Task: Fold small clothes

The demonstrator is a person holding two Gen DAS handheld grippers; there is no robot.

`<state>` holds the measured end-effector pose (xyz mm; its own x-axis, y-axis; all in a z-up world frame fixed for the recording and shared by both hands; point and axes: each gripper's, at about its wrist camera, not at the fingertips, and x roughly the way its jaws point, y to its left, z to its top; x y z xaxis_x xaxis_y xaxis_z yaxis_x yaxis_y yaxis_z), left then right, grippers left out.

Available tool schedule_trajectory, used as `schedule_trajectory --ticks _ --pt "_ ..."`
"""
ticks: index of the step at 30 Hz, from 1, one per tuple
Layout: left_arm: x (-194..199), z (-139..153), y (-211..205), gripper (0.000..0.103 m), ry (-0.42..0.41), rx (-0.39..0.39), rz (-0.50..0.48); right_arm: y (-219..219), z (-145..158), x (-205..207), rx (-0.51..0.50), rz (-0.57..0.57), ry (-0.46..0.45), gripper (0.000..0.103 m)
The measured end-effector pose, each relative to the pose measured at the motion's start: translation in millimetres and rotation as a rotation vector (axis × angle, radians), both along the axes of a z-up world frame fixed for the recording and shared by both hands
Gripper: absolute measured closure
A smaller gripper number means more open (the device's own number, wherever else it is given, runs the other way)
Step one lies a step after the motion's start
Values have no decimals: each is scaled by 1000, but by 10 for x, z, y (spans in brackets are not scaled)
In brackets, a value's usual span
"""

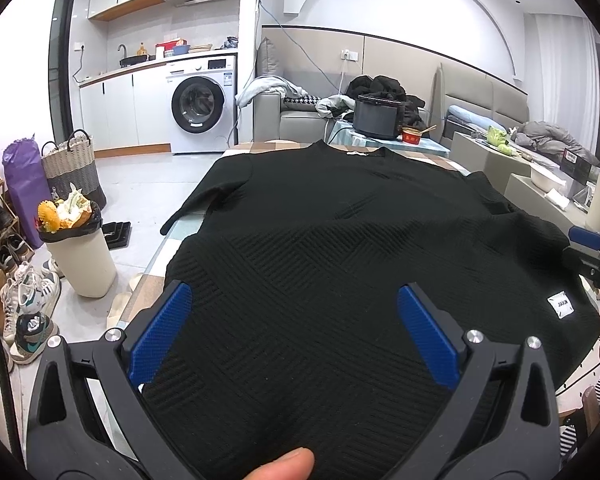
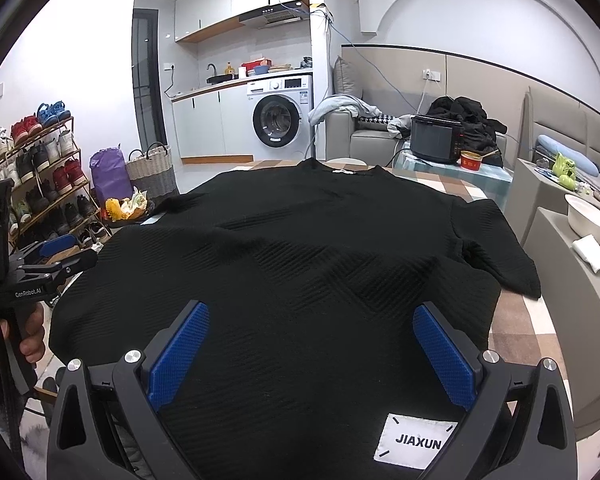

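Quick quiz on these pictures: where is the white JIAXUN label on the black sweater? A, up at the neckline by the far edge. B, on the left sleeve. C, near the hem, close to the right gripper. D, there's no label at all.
C: the white JIAXUN label sits on the black sweater near its hem, just below the open right gripper, far from the neckline.

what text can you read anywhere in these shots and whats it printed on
"JIAXUN": white patch at the hem of the black sweater.
"GenRobot.AI": side of the left gripper.
Red bowl's gold characters, washing machine's stickers and panel: too small to read.
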<state>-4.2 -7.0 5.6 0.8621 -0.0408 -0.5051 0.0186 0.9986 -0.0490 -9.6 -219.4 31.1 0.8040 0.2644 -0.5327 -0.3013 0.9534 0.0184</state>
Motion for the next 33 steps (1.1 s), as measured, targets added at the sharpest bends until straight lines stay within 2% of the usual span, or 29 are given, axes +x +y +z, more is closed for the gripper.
schedule_trajectory --ticks 12,18,26,31,33 --pt "13 35 1 0 9 -6 -5 -1 -32 63 5 -19 24 0" --pt "137 81 53 0 17 4 9 -141 36 156 33 -95 53 0" --pt "585 173 258 0 44 -24 39 -452 86 495 113 -227 116 0" --pt "1009 195 350 0 66 -37 37 -932 42 808 298 -323 217 0" --pt "1184 172 330 0 76 -31 30 -1118 17 894 345 -370 227 4"
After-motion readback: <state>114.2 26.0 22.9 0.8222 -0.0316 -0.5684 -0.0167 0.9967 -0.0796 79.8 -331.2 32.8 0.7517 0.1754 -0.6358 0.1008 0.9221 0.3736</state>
